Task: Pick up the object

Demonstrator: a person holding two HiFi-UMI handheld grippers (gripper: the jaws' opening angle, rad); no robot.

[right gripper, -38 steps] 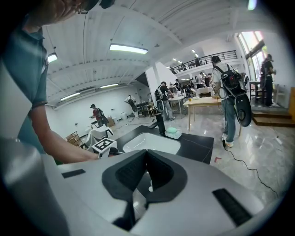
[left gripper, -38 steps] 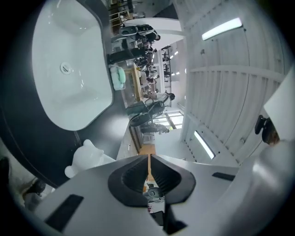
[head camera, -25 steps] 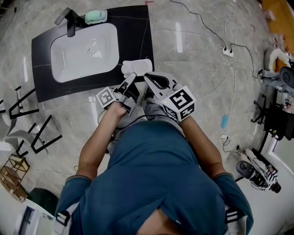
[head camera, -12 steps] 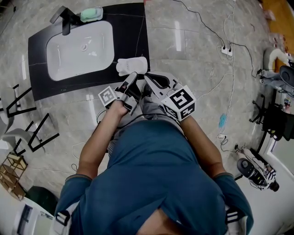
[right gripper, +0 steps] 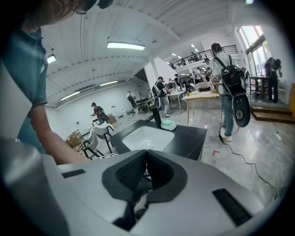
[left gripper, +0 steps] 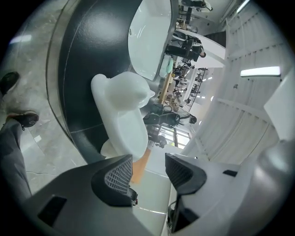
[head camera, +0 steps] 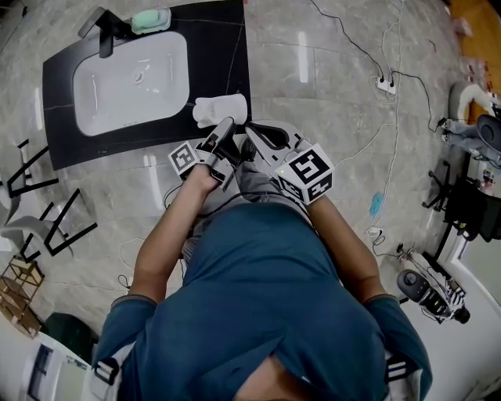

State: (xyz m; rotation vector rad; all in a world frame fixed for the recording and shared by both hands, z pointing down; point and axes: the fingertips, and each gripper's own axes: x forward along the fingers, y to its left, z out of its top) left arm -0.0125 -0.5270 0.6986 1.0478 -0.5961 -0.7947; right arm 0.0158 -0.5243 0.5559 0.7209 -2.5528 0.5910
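Observation:
A white, rounded plastic object (head camera: 219,108) lies on the near right corner of the black counter (head camera: 227,55). In the left gripper view the white object (left gripper: 122,115) stands close ahead, its near end beside the left pad and not between the pads. My left gripper (head camera: 227,129) (left gripper: 147,177) points at it, and its jaws have just been opening with nothing pressed between them. My right gripper (head camera: 260,137) (right gripper: 146,159) hovers just right of the left one, shut and empty.
A white sink (head camera: 129,74) is set in the counter, with a black faucet (head camera: 100,31) and a green soap dish (head camera: 150,19) at its far side. Black chair frames (head camera: 47,227) stand at the left. Cables and a power strip (head camera: 385,86) lie on the floor.
The left gripper's tips now stand a little apart at the white object's near end. The counter and object sit slightly higher and further left in the head view.

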